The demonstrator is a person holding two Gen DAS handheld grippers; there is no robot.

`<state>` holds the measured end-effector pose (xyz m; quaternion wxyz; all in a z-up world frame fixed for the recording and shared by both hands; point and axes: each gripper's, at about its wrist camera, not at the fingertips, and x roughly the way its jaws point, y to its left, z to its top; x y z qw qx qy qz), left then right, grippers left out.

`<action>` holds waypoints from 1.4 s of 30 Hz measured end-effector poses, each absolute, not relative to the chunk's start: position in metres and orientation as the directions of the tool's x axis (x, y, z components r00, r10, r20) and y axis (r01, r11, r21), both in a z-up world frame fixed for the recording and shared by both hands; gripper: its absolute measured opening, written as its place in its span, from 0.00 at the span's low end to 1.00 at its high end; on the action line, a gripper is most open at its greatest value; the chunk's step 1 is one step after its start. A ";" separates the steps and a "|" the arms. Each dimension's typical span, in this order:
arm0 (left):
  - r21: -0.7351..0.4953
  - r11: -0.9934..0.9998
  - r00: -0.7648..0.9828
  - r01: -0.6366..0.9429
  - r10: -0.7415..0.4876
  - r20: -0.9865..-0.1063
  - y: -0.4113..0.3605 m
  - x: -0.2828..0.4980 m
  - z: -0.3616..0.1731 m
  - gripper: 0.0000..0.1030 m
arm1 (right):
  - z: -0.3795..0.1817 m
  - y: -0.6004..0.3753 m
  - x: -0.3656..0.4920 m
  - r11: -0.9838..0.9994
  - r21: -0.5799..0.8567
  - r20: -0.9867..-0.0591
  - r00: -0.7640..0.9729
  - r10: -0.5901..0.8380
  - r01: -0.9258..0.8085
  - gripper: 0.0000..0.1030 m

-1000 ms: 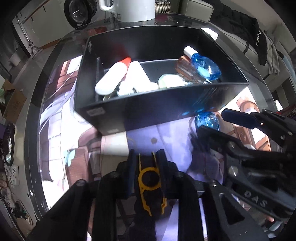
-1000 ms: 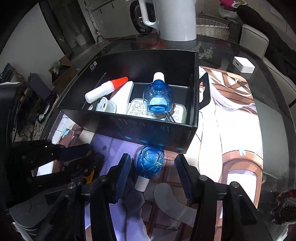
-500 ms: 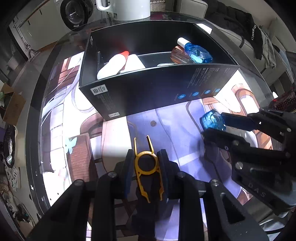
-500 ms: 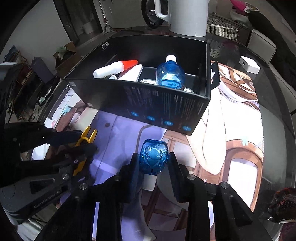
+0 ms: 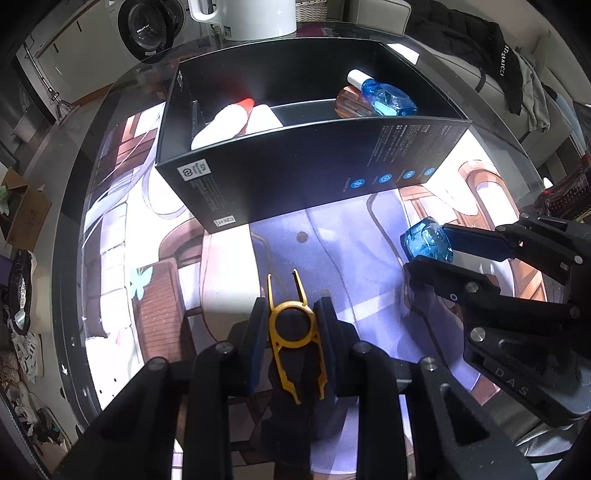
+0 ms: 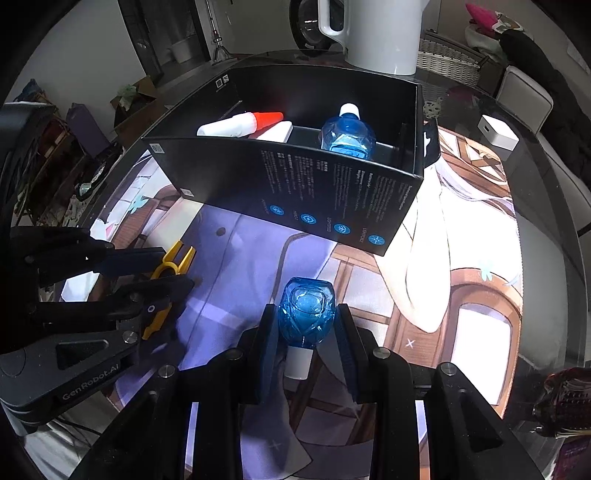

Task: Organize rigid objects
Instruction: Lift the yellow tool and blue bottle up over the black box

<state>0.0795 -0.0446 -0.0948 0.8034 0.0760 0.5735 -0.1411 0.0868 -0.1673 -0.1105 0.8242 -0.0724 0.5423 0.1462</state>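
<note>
The left gripper has its fingers closed tight on a small yellow tool. The tool has a round ring in the middle and two thin prongs that stick out past the fingertips. It is held up above the tabletop.

The right gripper has its fingers pressed on both sides of a blue bottle. The bottle's round bottom points forward and its white cap points back toward the camera. It is also up in the air, not touching the tabletop.

In front of both grippers sits a black box with an open top. It rests on a mat with a cartoon picture that covers the tabletop. Inside the box, on the right, lies another blue bottle with a white cap. On the left lies a white tube with a red tip, and a flat white thing is just beside it.

Behind the box stands a big white jug. A small white block sits on the tabletop, well apart on the right.
</note>
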 end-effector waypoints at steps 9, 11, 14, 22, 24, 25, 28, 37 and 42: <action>0.001 0.948 0.397 0.318 -0.133 -0.908 -0.042 0.074 -0.075 0.24 | -0.105 -0.165 0.084 0.941 0.048 -0.902 0.390 0.185 -0.335 0.30; -0.007 0.949 0.422 0.314 -0.147 -0.895 -0.041 0.073 -0.067 0.24 | -0.099 -0.164 0.082 0.941 0.041 -0.889 0.418 0.188 -0.336 0.30; 0.000 0.951 0.468 0.308 -0.151 -0.871 -0.038 0.070 -0.056 0.24 | -0.088 -0.165 0.078 0.941 0.029 -0.865 0.463 0.193 -0.336 0.30; 0.052 0.959 0.623 0.280 -0.140 -0.770 -0.033 0.061 -0.020 0.24 | -0.047 -0.164 0.062 0.935 0.006 -0.757 0.610 0.235 -0.353 0.30; 0.054 0.961 0.660 0.270 -0.144 -0.737 -0.029 0.057 -0.011 0.24 | -0.036 -0.166 0.058 0.939 0.009 -0.726 0.643 0.242 -0.344 0.30; 0.059 0.963 0.686 0.262 -0.143 -0.714 -0.028 0.054 -0.005 0.24 | -0.032 -0.167 0.056 0.939 0.010 -0.712 0.657 0.248 -0.343 0.30; 0.071 0.967 0.747 0.245 -0.141 -0.650 -0.023 0.048 0.009 0.24 | -0.017 -0.167 0.047 0.942 -0.004 -0.644 0.721 0.255 -0.337 0.29; 0.049 0.974 0.893 0.223 -0.184 -0.412 -0.011 0.018 0.051 0.24 | 0.027 -0.162 0.007 0.937 -0.091 -0.369 0.885 0.282 -0.337 0.29; 0.021 0.977 0.910 0.210 -0.188 -0.369 -0.002 0.014 0.058 0.24 | 0.036 -0.162 -0.004 0.931 -0.096 -0.304 0.901 0.309 -0.352 0.29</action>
